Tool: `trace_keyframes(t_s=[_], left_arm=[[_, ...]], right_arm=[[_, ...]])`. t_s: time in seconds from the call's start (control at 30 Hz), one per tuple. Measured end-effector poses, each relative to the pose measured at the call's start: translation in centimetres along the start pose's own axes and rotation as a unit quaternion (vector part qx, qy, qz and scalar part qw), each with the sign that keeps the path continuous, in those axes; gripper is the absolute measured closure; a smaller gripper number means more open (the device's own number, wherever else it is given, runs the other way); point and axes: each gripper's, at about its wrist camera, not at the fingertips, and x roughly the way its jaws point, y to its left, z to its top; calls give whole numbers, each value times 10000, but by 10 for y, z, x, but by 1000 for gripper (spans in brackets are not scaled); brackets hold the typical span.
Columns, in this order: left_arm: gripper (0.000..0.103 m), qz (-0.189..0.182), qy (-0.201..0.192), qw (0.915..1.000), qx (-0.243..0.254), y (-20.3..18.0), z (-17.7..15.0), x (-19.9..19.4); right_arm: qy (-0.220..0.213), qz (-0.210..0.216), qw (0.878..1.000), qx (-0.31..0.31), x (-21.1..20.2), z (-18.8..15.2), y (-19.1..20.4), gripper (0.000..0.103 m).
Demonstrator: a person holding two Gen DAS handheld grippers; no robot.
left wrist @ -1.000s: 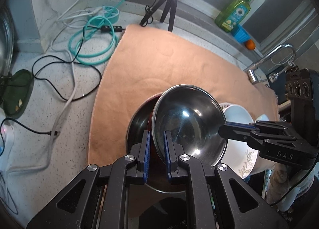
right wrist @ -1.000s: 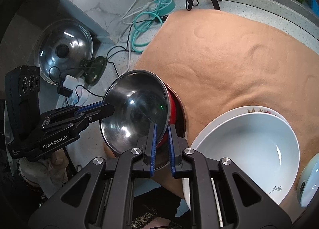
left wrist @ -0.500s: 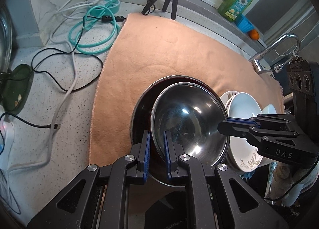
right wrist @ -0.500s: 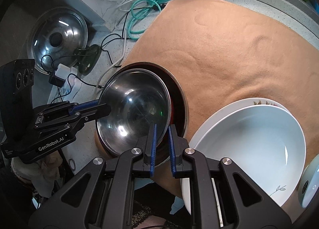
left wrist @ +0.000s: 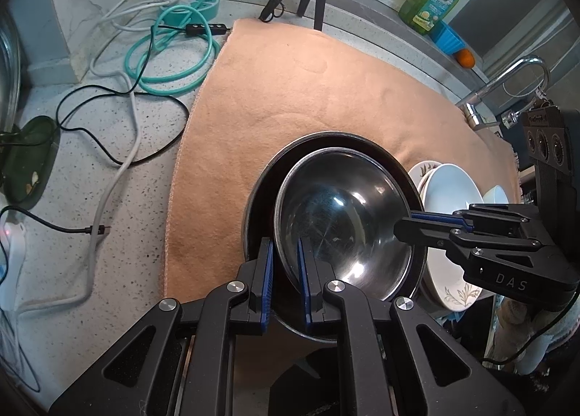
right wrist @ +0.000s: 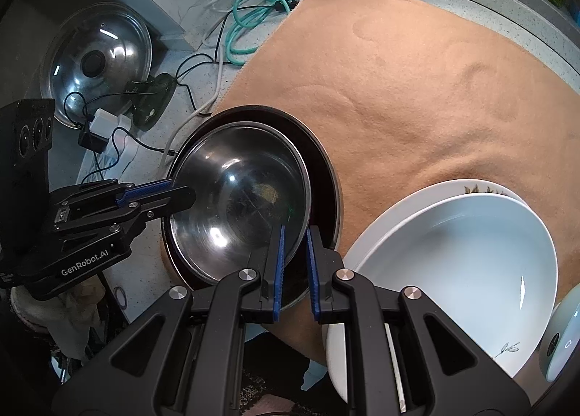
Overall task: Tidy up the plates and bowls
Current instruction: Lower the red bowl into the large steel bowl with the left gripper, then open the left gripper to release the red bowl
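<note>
With both grippers pinching opposite rim edges of the steel bowl [left wrist: 344,227], the left gripper [left wrist: 284,263] at its near-left edge and the right gripper [right wrist: 295,256] at its right edge, it sits nested in the dark pan [left wrist: 261,198] on the tan cloth [left wrist: 290,90]. Risk: thin rim grips on slick metal; uneven release could tip the bowl or knock the white bowl [right wrist: 453,271] just right.

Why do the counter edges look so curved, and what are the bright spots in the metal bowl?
Both wrist views use fisheye lenses, which bend straight lines, like the counter edge in the left view. The spots in the steel bowl are glare, probably from the bright lamp at the left view's top.
</note>
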Motion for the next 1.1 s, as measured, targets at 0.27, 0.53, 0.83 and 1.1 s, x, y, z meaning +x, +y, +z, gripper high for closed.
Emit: trace_keyframes(t_s=[0.27,0.53,0.83,1.1], left_arm=[[92,-5,52,10000,22,-2,0,3],[89,-36,63,10000,25,-3,1,1],[89,-2,-72,10000,11,-4,4,-7],[89,16,-187,9998,14,-7,5,-16]], right_arm=[[7,-65,10000,-34,0,1,1,89],[20,31,10000,-33,0,0,2,75],[-30,115,9999,-29,-6,1,2,71],[-142,177,9997,-31,-18,0,0,67]])
